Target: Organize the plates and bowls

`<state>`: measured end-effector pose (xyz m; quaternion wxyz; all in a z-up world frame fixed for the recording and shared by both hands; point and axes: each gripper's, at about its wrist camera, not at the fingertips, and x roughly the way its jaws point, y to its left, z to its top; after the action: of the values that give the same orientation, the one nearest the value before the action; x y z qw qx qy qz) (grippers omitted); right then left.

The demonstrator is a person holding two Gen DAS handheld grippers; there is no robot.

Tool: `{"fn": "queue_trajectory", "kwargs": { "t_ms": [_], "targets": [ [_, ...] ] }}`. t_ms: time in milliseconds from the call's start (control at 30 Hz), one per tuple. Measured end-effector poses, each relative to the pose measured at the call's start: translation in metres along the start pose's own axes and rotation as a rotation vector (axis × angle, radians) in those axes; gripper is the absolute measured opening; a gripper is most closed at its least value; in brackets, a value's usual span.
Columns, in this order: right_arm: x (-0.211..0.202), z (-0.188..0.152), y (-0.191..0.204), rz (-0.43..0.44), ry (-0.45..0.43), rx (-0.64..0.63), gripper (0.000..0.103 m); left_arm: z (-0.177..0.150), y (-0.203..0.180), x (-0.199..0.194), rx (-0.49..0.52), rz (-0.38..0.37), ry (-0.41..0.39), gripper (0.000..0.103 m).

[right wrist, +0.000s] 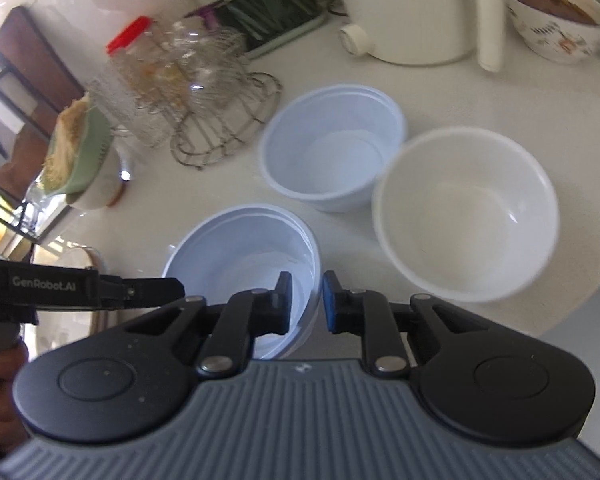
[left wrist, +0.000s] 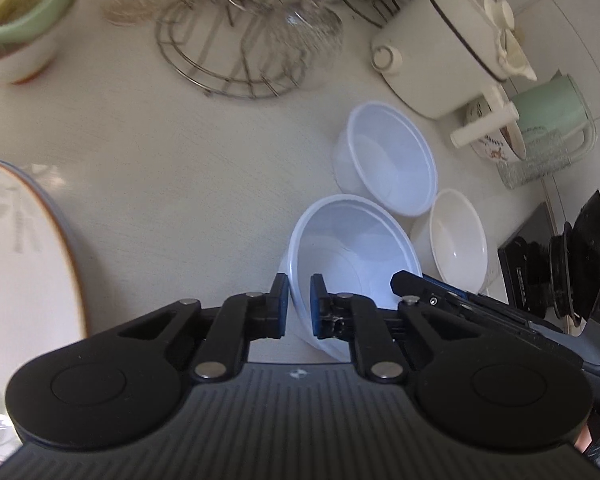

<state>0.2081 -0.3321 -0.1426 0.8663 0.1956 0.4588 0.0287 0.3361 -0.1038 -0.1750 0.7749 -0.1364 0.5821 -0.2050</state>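
Observation:
Three empty bowls stand on the pale counter. The nearest pale-blue bowl [left wrist: 352,256] [right wrist: 244,256] is gripped on both sides. My left gripper [left wrist: 299,306] is shut on its near-left rim, one pad inside and one outside. My right gripper [right wrist: 307,303] straddles its right rim with a narrow gap; the rim wall passes between the pads. A second pale-blue bowl [left wrist: 392,160] [right wrist: 332,148] stands behind. A white bowl [left wrist: 458,236] [right wrist: 466,216] stands to the right. A white plate with a brown rim [left wrist: 20,256] lies at the left.
A wire rack with glassware [left wrist: 240,40] [right wrist: 204,92] stands at the back. A white pot with a handle [left wrist: 440,48] [right wrist: 412,12], a mint kettle [left wrist: 552,120], a patterned bowl [right wrist: 560,28] and a green bowl of food [left wrist: 24,12] [right wrist: 80,148] ring the counter. The counter edge [right wrist: 580,300] is right.

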Motion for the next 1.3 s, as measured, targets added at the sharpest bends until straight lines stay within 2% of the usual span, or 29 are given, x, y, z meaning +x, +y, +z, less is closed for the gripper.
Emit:
{"fn": "queue_trajectory", "kwargs": {
  "t_ms": [267, 433, 667, 933, 967, 1000, 1033, 1133, 1300],
  "targets": [
    [0.013, 0.006, 0.040, 0.047, 0.022, -0.088, 0.019, 0.004, 0.034, -0.025, -0.057, 0.050, -0.038, 0.013],
    [0.023, 0.000, 0.058, 0.049, 0.041, -0.137, 0.019, 0.000, 0.047, -0.033, -0.045, 0.082, -0.049, 0.013],
    [0.030, -0.006, 0.064, 0.042, 0.051, -0.138, 0.020, -0.005, 0.056, -0.035, -0.047, 0.081, -0.060, 0.014],
    [0.022, -0.007, 0.079, 0.027, 0.011, -0.164, 0.023, -0.009, 0.053, -0.055, -0.007, 0.102, -0.082, 0.015],
    [0.018, -0.007, 0.081, 0.026, -0.005, -0.164, 0.028, -0.008, 0.053, -0.058, -0.007, 0.102, -0.085, 0.015],
    [0.014, -0.007, 0.082, 0.019, -0.019, -0.164, 0.040, -0.007, 0.053, -0.062, -0.005, 0.105, -0.090, 0.015],
    [0.010, -0.007, 0.083, 0.015, -0.033, -0.162, 0.045, -0.007, 0.053, -0.066, 0.000, 0.107, -0.096, 0.016],
    [-0.002, -0.006, 0.086, 0.013, -0.077, -0.144, 0.043, -0.006, 0.053, -0.076, 0.014, 0.111, -0.106, 0.020],
    [-0.026, -0.002, 0.087, -0.015, -0.148, -0.123, 0.043, -0.006, 0.044, -0.095, 0.076, 0.111, -0.140, 0.020]
  ]
}}
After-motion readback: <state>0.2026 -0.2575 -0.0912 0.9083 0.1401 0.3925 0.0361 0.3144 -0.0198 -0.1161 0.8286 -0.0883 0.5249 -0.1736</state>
